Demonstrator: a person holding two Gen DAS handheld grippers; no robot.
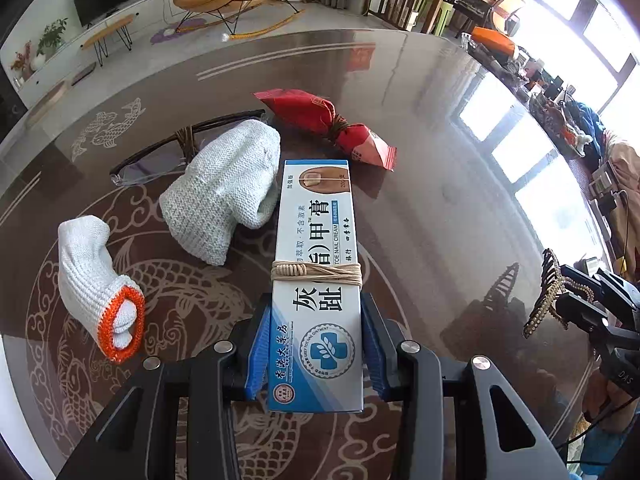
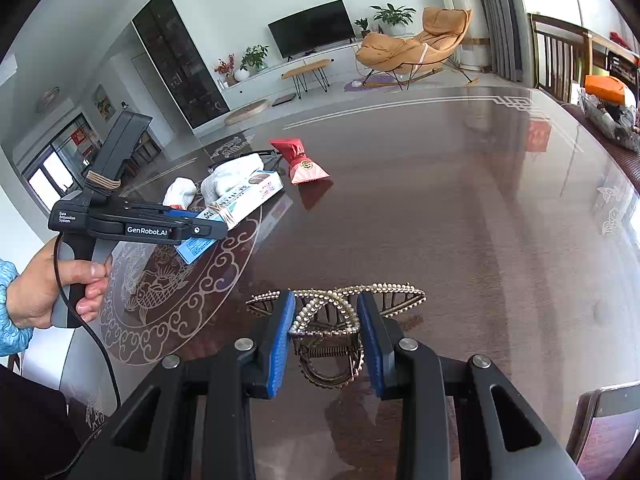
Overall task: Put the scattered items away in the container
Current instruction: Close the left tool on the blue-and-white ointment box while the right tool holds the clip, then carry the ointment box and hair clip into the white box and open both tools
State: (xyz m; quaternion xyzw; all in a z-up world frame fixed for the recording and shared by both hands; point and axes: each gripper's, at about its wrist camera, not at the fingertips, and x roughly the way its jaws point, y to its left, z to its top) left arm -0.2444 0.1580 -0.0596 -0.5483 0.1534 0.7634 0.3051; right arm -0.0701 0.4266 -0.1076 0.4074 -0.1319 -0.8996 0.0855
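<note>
left claw (image 1: 316, 344): blue pads pinched in on both long sides of a box, so it's closed around it, held level just above the surface
left hand (image 2: 52, 292): bare, wrapped round the pistol-style handle, index finger curled at the front, blue sleeve at the wrist
right claw (image 2: 326, 336): pads squeezed on a pearly hair clip, pointing out across the surface, low over it
right hand: can't see it

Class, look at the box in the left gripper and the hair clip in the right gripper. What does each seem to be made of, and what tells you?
Box: likely printed cardboard, with flat faces and sharp folded edges.
Hair clip: apparently bronze-toned metal, with a coiled spring and rows of pearl-like beads.
</note>
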